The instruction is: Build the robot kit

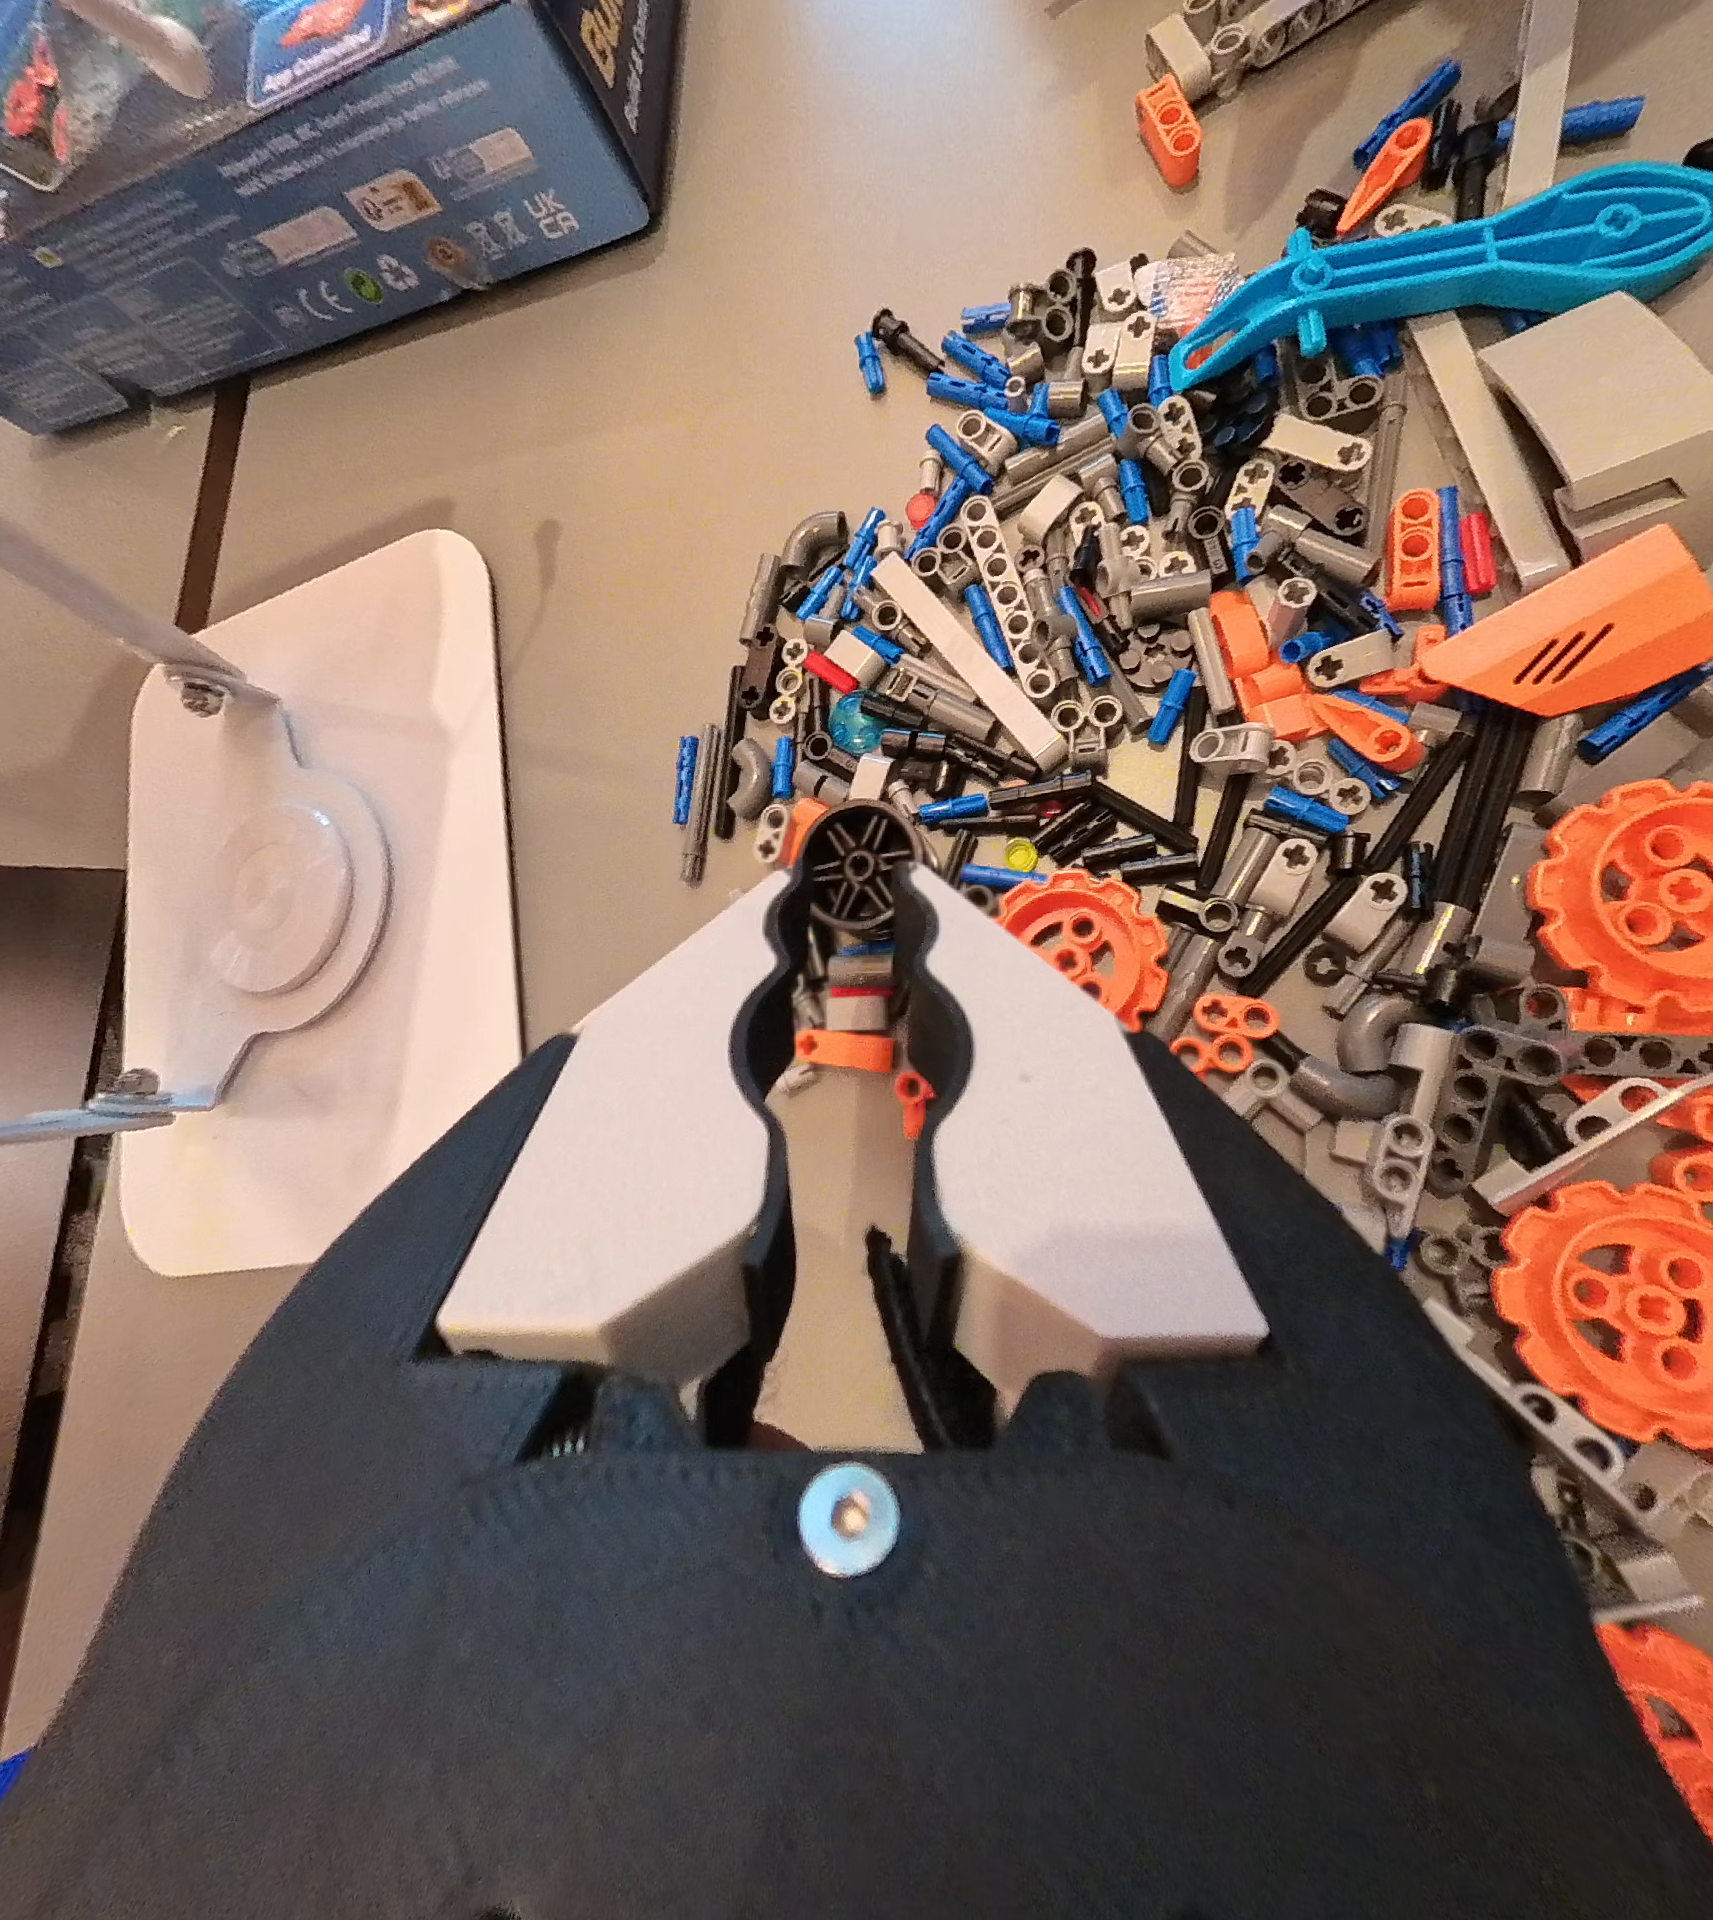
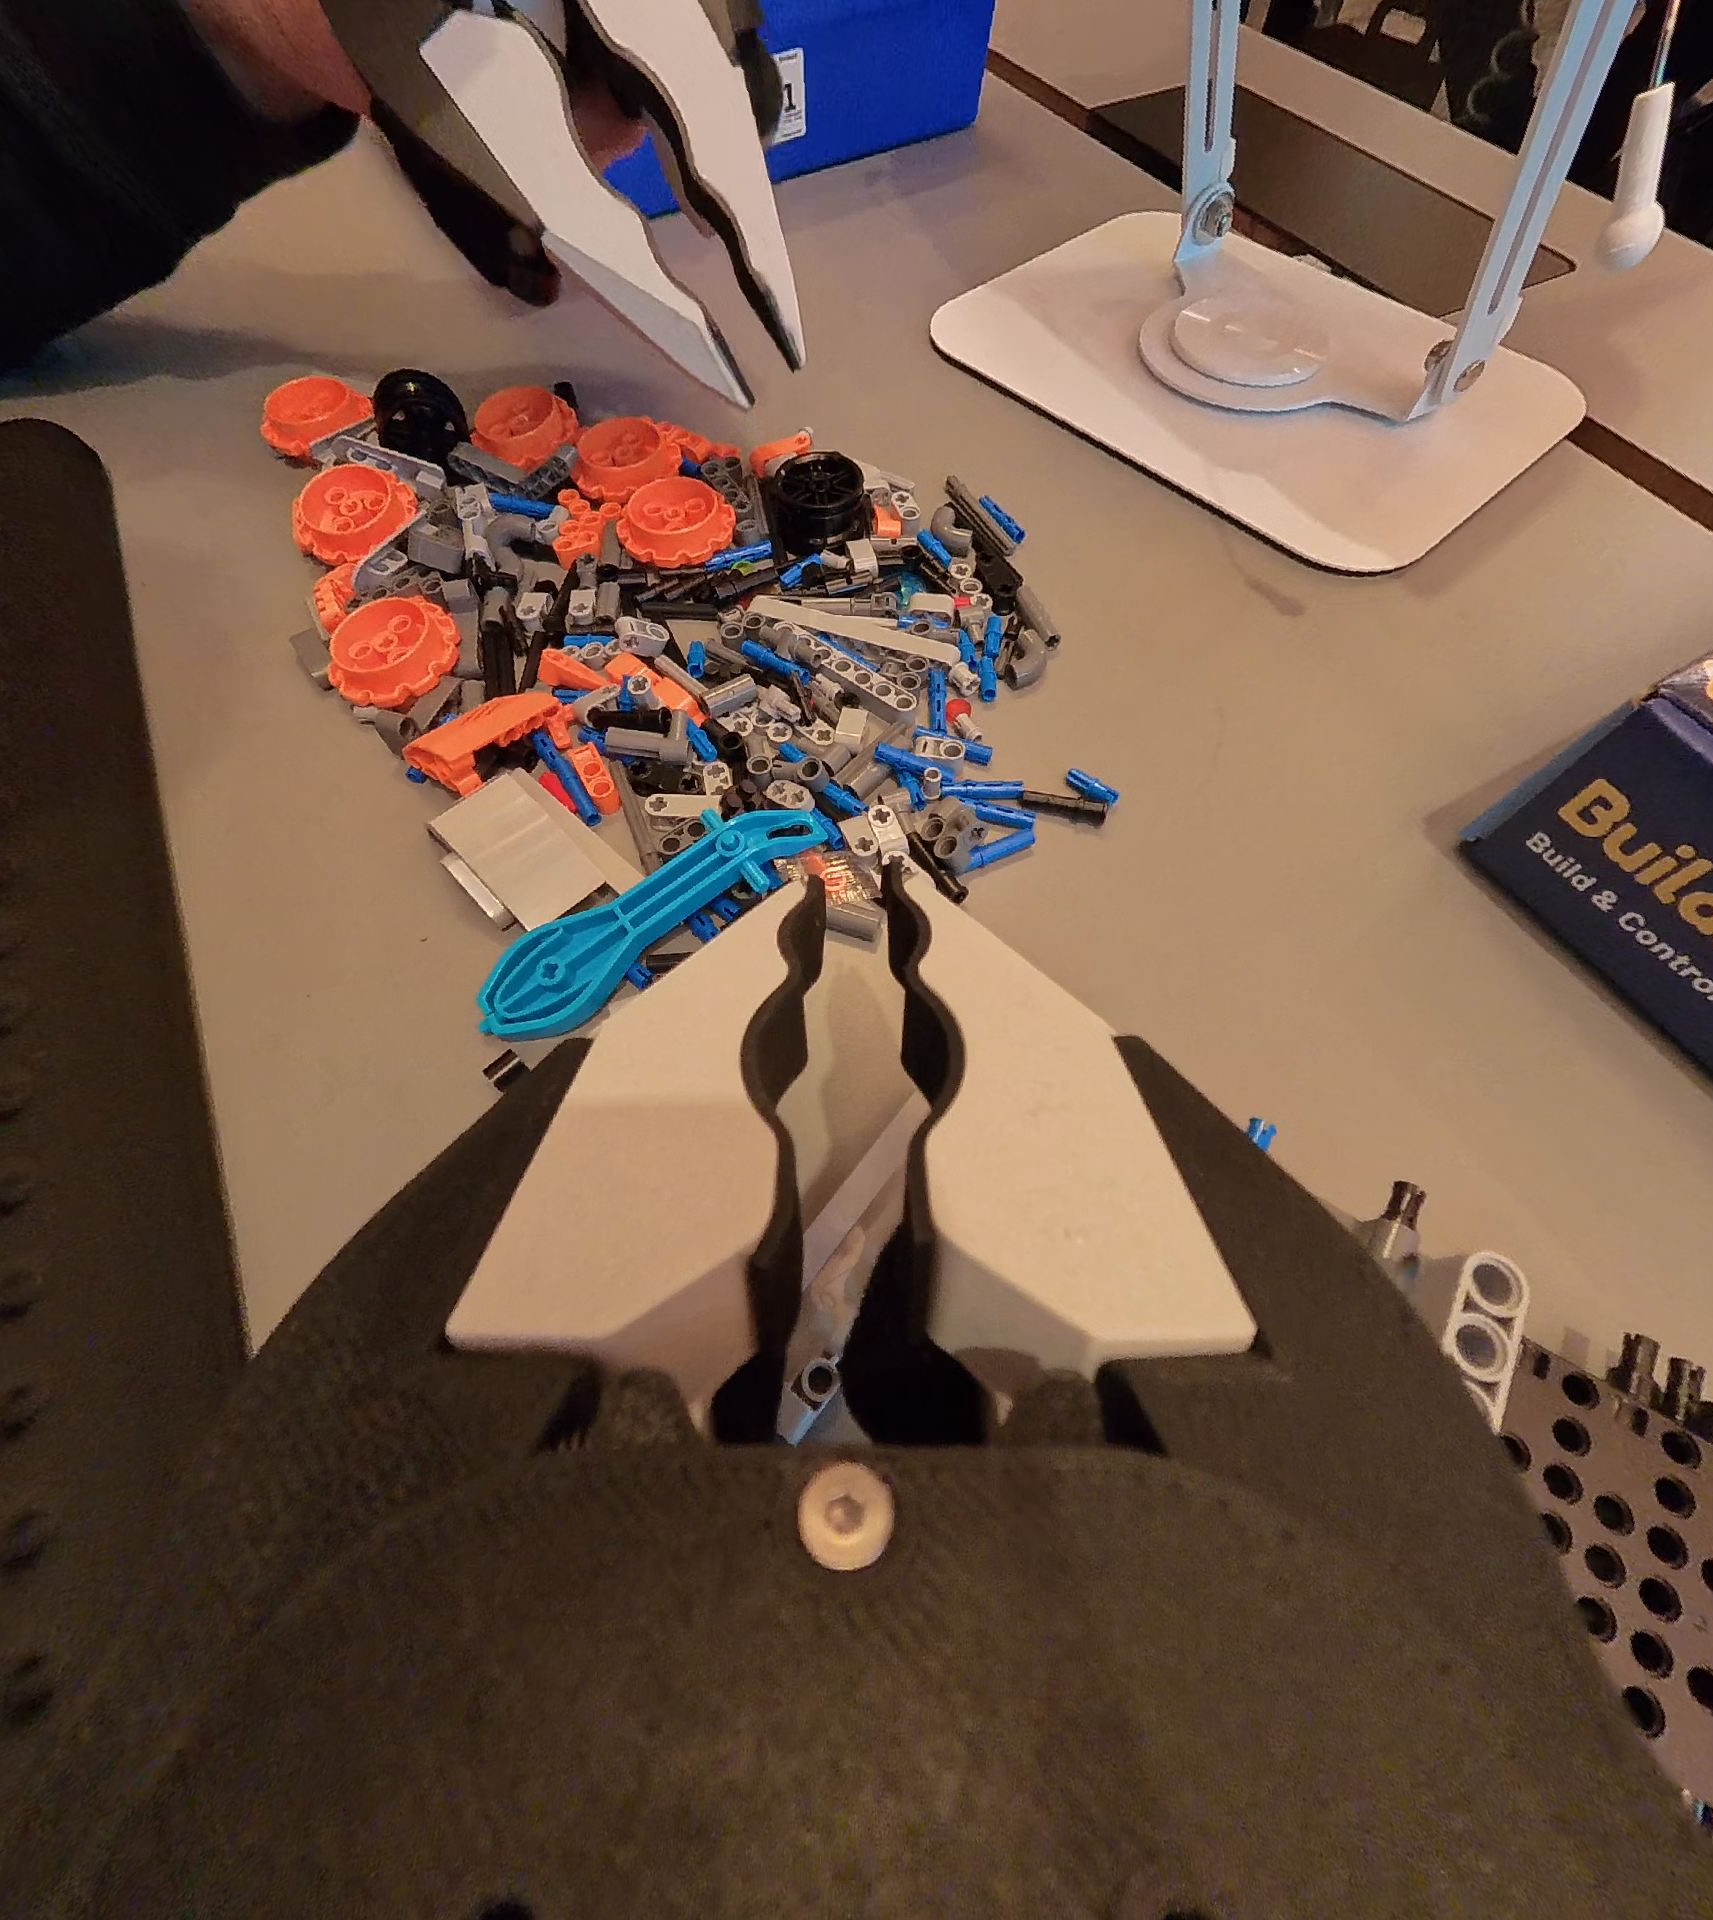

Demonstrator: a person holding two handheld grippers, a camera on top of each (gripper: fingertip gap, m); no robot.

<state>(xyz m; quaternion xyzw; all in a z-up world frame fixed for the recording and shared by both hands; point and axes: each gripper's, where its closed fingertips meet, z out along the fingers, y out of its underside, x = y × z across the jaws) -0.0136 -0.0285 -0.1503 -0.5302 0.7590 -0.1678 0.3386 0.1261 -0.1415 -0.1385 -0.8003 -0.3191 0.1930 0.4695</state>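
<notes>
Beside white stand base (image 1: pixel 312 904), parts pile (image 1: pixel 1195 644) under both grippers; both jaws slightly parted, gripping nothing.

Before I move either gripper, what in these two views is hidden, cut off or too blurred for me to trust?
- Left wrist view: the left gripper frames a black wheel; contact cannot be told. Pieces between its fingers are blurred.
- Right wrist view: the right gripper hides part of a small shiny piece.
- Right wrist view: the perforated grey block is cut off by the right edge.
- Both views: the blue box is cut off.
</notes>
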